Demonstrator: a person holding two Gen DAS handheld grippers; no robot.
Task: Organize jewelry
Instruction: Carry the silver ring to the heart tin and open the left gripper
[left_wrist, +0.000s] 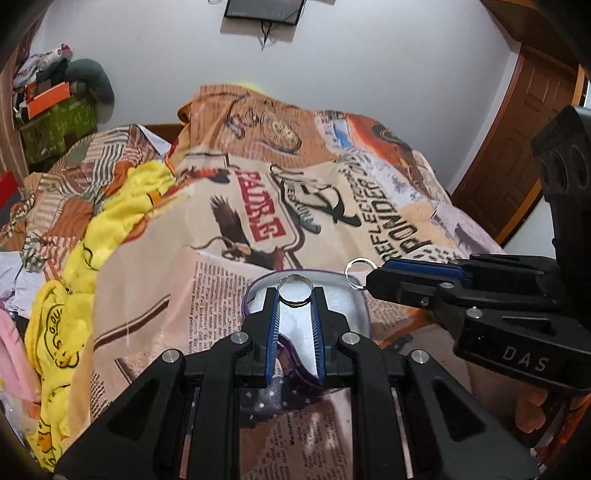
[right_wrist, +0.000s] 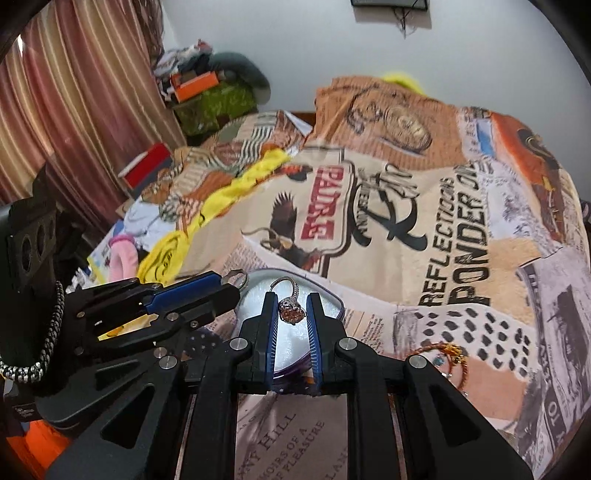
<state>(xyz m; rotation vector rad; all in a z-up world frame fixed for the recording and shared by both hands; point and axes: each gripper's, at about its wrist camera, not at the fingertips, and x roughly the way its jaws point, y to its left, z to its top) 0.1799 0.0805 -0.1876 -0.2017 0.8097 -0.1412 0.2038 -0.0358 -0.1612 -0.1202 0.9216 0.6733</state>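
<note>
Left wrist view shows the left gripper (left_wrist: 294, 295) clamped on a plain silver ring (left_wrist: 294, 292) and the right gripper (right_wrist: 291, 310) on an orange-stoned silver ring (right_wrist: 291, 312), both poised above the purple-rimmed clear tray (left_wrist: 354, 314), seemingly ready for placing.

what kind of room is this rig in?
Most likely a bedroom in a home. The work happens on a bed under a printed bedsheet, with a rumpled yellow blanket beside it, striped curtains on one side and a wooden door on the other.
</note>
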